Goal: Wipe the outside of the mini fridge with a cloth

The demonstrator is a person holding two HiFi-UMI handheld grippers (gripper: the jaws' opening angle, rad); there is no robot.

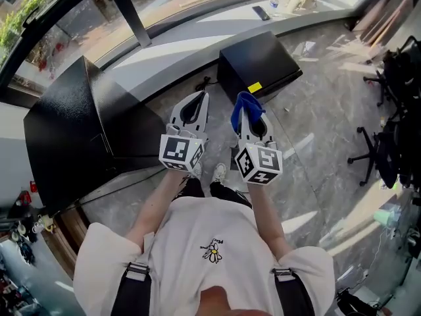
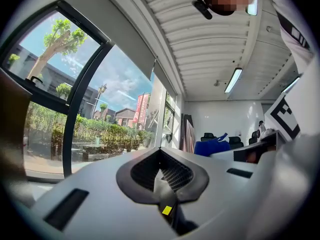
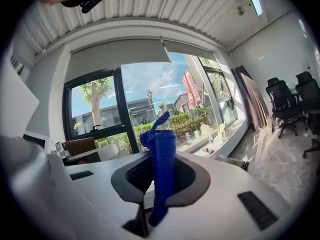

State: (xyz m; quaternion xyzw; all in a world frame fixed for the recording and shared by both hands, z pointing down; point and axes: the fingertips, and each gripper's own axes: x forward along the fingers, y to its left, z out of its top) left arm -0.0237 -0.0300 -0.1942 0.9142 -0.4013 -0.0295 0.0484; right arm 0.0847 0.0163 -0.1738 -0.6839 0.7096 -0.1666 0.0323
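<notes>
Right tool (image 1: 248,114) was clamped on a blue cloth (image 1: 242,104), which stuck up past its tips. Left tool (image 1: 196,101) was closed with nothing in it, just beside the right. The fridge (image 1: 260,61) sat on the floor ahead of the right tool, apart from the cloth. A cable (image 1: 202,83) lay ahead of the left tool, with a big black block (image 1: 62,137) to its left. Office chairs (image 1: 381,147) stood far right.
</notes>
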